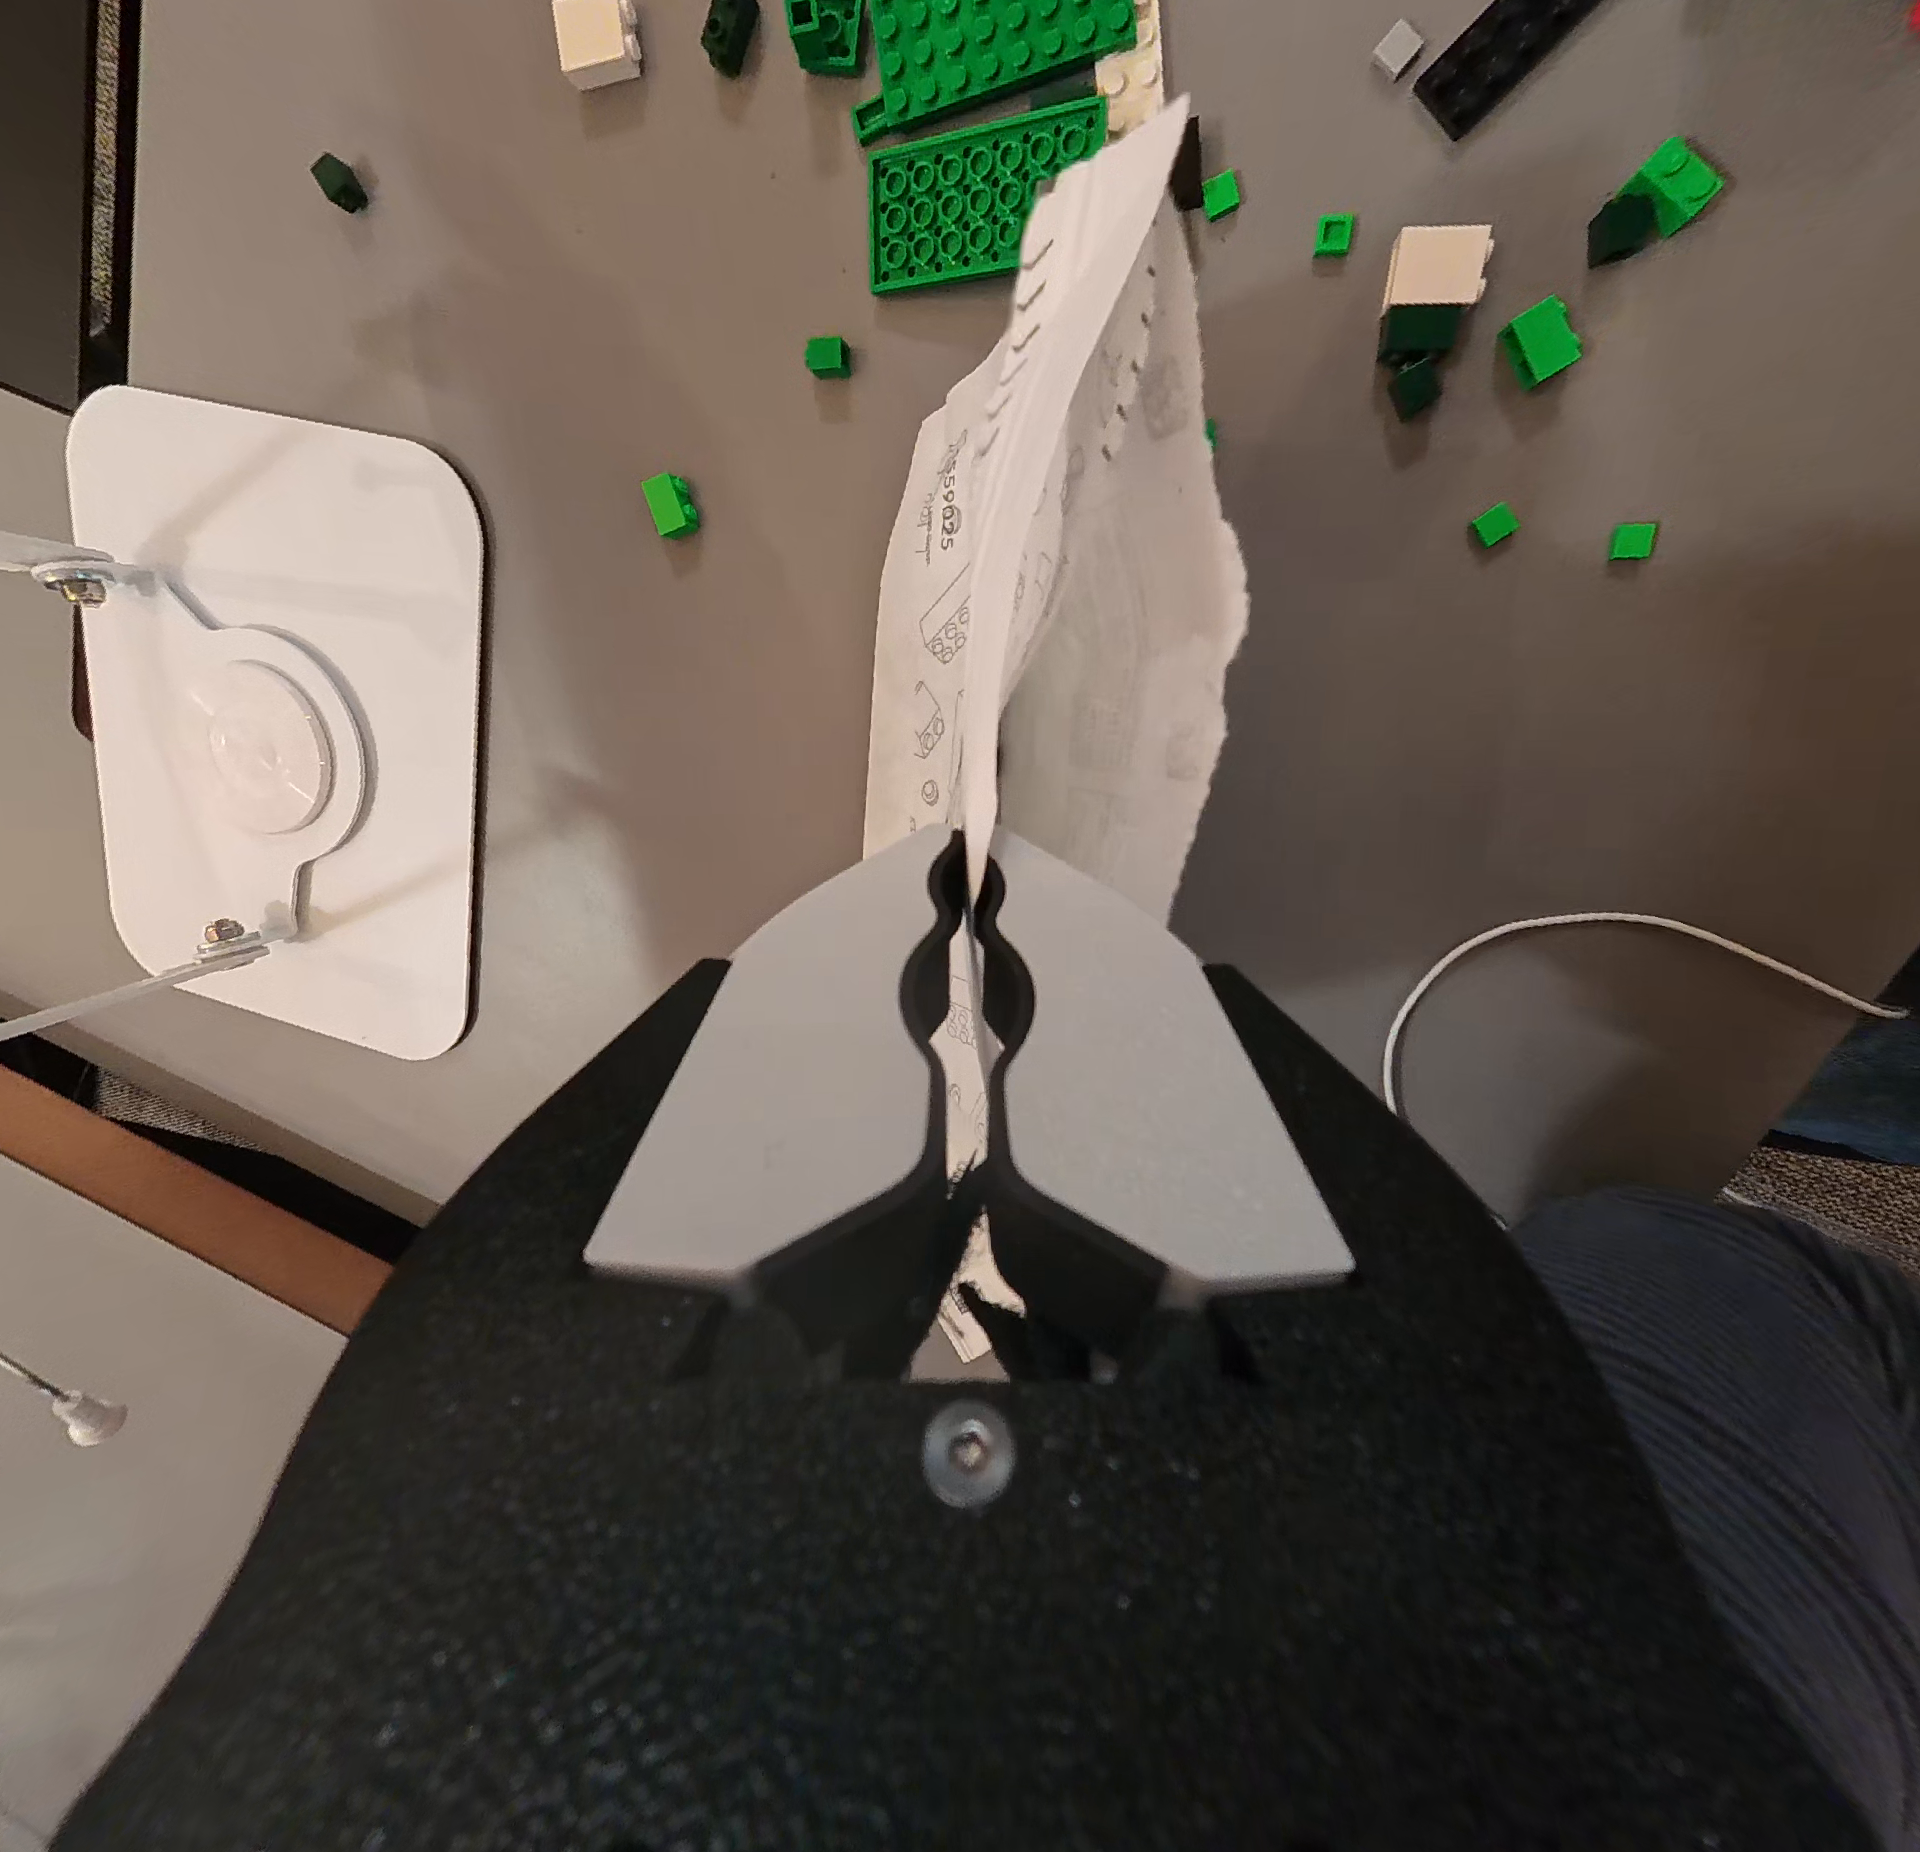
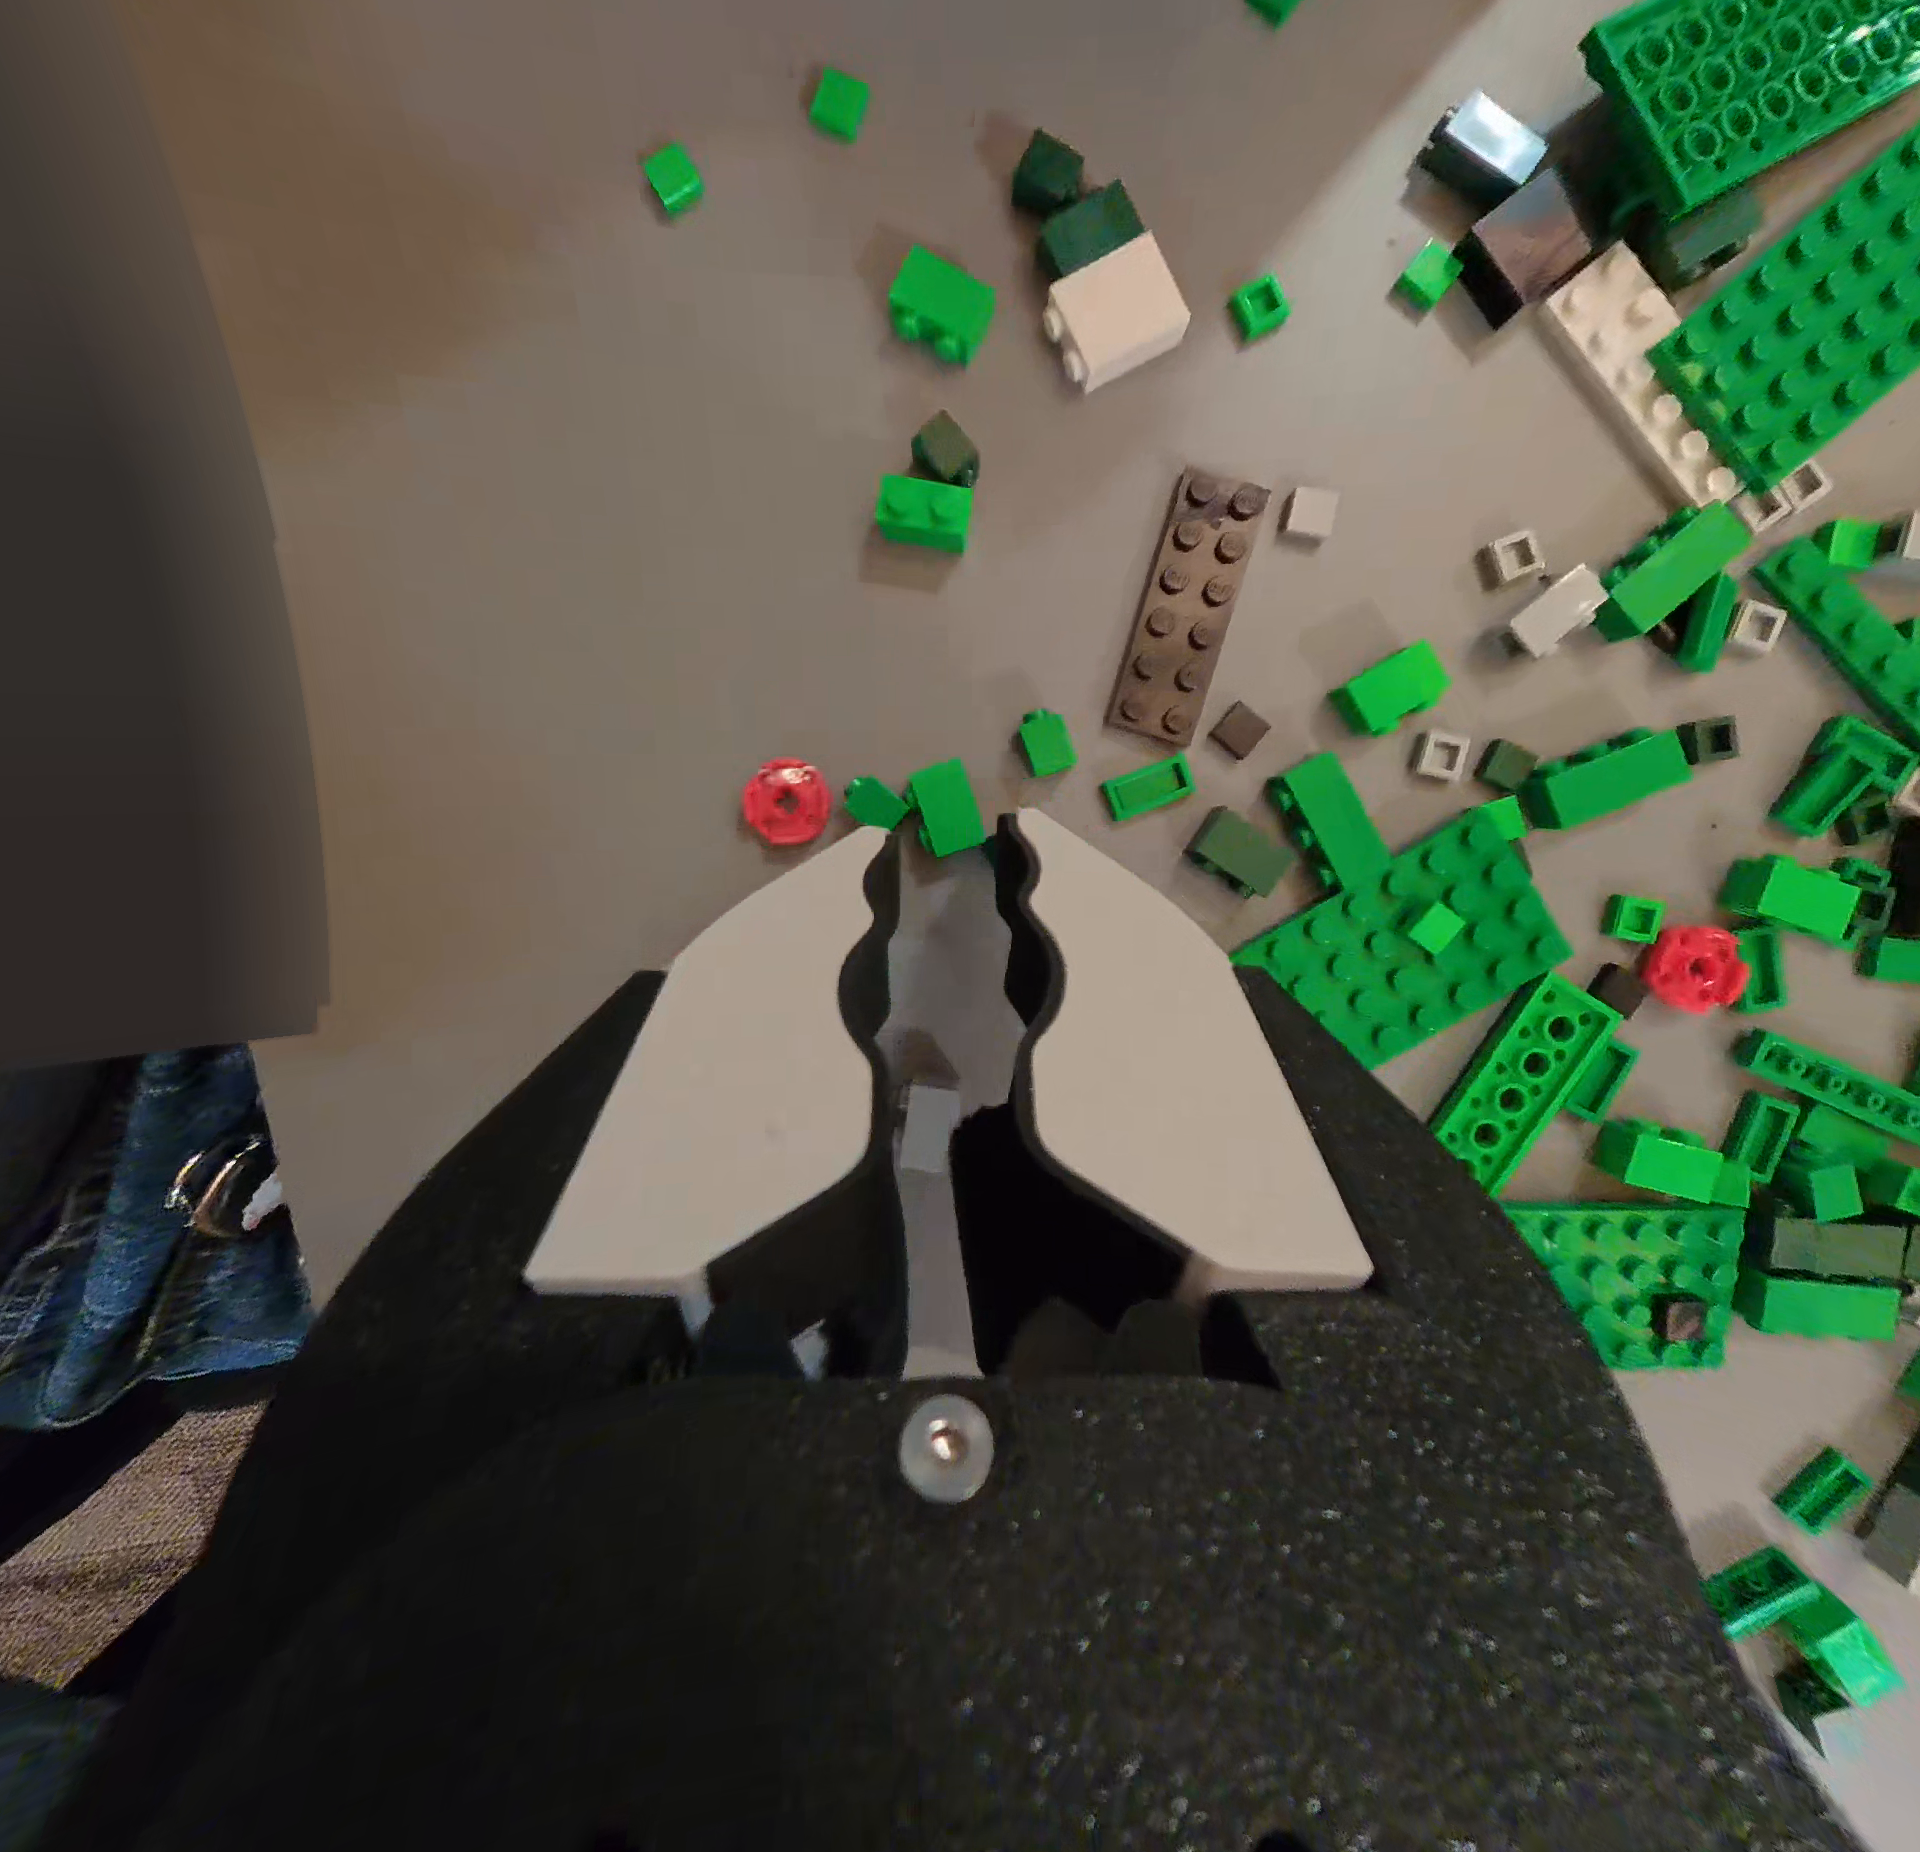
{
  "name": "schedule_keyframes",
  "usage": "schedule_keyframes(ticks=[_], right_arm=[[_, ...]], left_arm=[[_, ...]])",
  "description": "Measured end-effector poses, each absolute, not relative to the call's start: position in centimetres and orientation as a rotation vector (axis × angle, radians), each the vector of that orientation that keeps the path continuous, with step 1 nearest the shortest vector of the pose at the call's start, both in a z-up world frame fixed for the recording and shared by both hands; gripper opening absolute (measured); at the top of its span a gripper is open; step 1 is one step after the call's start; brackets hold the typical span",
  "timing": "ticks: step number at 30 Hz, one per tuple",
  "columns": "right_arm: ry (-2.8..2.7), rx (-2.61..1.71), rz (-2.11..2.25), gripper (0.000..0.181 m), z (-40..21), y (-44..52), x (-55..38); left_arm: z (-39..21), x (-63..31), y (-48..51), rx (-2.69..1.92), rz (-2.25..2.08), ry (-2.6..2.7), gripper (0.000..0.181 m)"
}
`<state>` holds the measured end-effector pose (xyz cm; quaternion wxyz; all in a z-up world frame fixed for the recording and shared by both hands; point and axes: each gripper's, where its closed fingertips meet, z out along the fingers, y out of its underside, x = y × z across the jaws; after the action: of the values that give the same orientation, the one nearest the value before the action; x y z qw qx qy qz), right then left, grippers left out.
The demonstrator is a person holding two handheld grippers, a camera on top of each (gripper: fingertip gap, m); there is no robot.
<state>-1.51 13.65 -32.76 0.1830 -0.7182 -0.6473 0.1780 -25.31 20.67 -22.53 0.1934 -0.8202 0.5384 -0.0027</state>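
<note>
My left claw (image 1: 975, 872) has a rough black body and pale grey fingers (image 1: 810, 1064) with wavy black inner edges. My right claw (image 2: 951, 846) matches. Each carries one silver screw (image 1: 968, 1456).

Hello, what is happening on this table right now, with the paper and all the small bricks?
A person holds one tool in each hand over a grey table strewn with toy bricks. The left tool is shut on a printed paper sheet, which stands up from its tips above the green plates. The right tool is slightly open and holds nothing; its tips are right at a small green brick, next to a red round piece.
</note>
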Motion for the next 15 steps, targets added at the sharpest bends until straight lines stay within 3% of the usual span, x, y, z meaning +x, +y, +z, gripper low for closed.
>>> schedule_keyframes(ticks=[15], right_arm=[[-1.982, -1.919, 0.485, 0.012, -32.9, 12.4, -2.2]], left_arm=[[-22.6, -25.2, 20.5, -2.305, -0.01, 1.518, 0.0]])
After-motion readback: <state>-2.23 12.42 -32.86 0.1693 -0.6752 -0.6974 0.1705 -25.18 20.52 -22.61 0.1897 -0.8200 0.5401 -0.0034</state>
